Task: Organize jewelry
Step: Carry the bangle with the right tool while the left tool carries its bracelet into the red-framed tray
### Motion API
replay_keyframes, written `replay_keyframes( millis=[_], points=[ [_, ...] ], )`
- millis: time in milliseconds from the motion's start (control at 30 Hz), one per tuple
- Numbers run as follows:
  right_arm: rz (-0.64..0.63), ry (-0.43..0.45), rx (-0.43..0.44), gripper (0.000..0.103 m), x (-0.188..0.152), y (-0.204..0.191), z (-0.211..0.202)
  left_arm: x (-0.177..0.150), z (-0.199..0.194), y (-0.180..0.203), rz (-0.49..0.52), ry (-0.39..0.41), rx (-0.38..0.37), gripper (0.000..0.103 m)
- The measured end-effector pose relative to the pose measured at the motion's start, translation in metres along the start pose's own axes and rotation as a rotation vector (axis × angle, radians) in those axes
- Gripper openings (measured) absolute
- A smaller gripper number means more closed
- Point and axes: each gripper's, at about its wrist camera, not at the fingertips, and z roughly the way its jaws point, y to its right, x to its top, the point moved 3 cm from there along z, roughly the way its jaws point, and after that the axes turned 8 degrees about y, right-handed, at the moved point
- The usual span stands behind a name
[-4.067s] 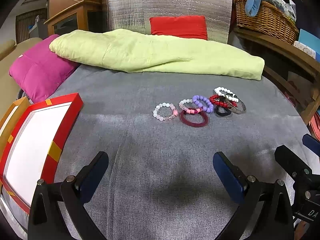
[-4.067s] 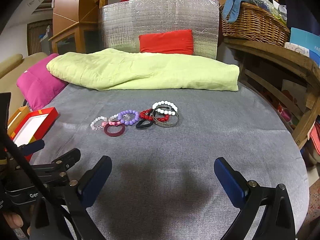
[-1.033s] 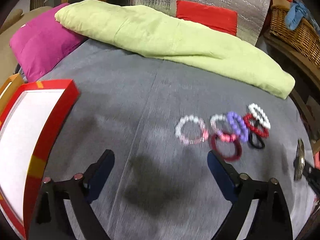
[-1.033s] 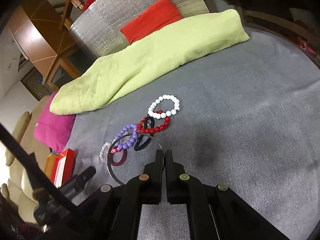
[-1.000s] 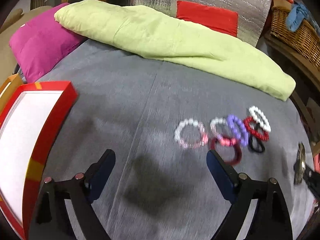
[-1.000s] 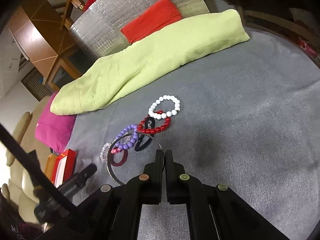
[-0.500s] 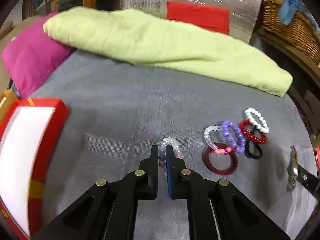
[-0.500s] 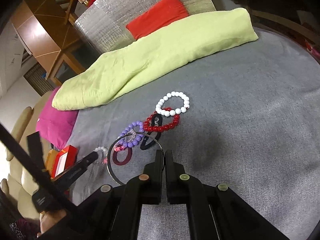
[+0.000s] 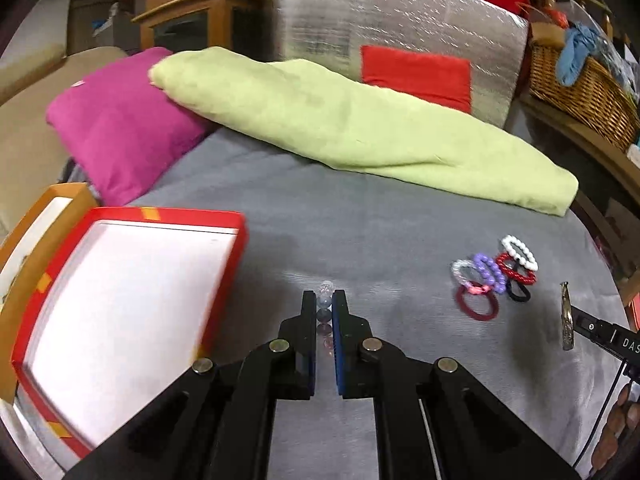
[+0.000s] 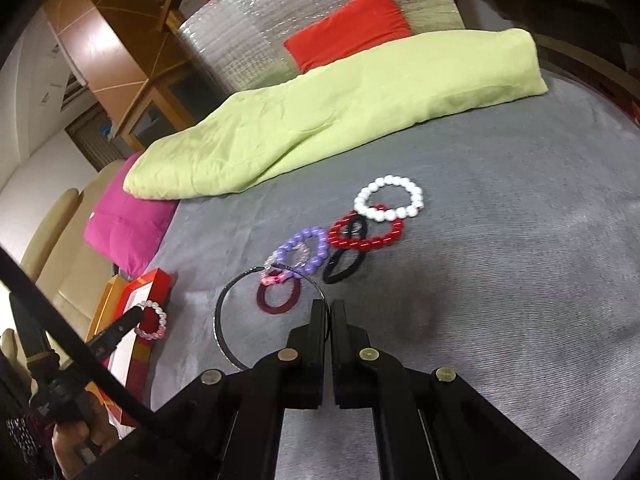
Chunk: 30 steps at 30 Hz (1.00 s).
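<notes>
Two grippers, each holding one piece of jewelry above a grey cloth.
The left gripper (image 9: 324,304) is clamped on a pale bead bracelet (image 10: 152,319) beside the red box (image 9: 236,236); the right gripper (image 10: 328,312) pinches a metal bangle (image 10: 224,304) near the remaining bracelets (image 10: 344,236).

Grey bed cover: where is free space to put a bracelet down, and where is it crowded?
Free: the grey cover between the red box, the green blanket and the bracelets; also its right part in the right wrist view. The box's white inside is bare. Crowded: the overlapping bracelets.
</notes>
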Motion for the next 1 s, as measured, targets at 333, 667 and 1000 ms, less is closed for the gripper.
replay_keyframes(
  millis=[333, 667, 1000],
  points=[
    [-0.114, -0.018, 0.059, 0.003, -0.009, -0.068, 0.002, 0.003, -0.03, -0.061, -0.134, 0.062, 0.096, 0.007],
    [-0.294, -0.079, 0.159, 0.003, -0.044, -0.17, 0.022, -0.004, -0.04, -0.13, -0.227, 0.05, 0.191, 0.007],
    [-0.37, -0.149, 0.202, 0.003, -0.073, -0.258, 0.076, -0.016, -0.036, -0.18, -0.304, 0.024, 0.264, 0.007]
  ],
)
